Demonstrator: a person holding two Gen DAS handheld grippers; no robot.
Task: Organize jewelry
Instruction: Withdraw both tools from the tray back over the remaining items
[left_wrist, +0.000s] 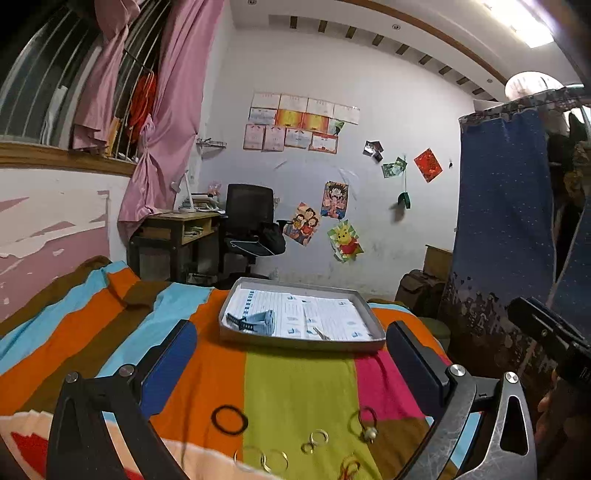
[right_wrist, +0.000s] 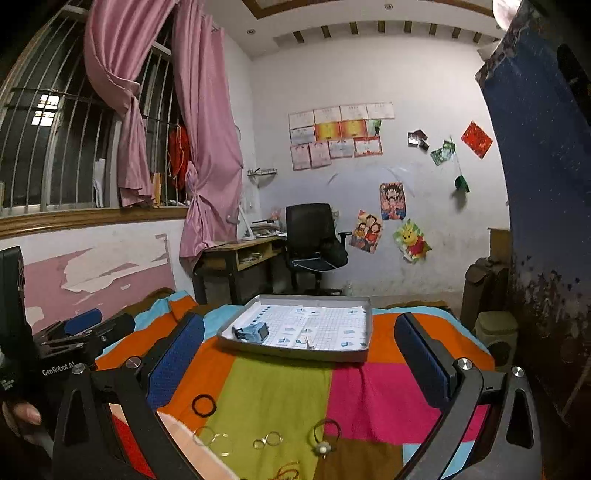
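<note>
A grey shallow tray (left_wrist: 303, 344) (right_wrist: 291, 355) lined with printed paper lies on the striped blanket. It holds a light-blue watch (left_wrist: 255, 321) (right_wrist: 255, 332) and a small pale clip (left_wrist: 320, 332) (right_wrist: 308, 342). Nearer to me on the blanket lie a black hair tie (left_wrist: 229, 420) (right_wrist: 204, 405), thin hoop earrings (left_wrist: 266, 460) (right_wrist: 215, 439), two small rings (left_wrist: 318, 440) (right_wrist: 267, 440) and a dark loop with a pearl (left_wrist: 365, 424) (right_wrist: 325, 438). My left gripper (left_wrist: 291, 356) and right gripper (right_wrist: 300, 352) both hover open above the jewelry, holding nothing.
The colourful blanket (right_wrist: 280, 391) covers a bed. Behind the bed stand a desk (right_wrist: 240, 258) and a black office chair (right_wrist: 314, 240) against a white wall. A blue curtain (left_wrist: 506, 221) hangs at the right and pink curtains (right_wrist: 207, 147) at the left.
</note>
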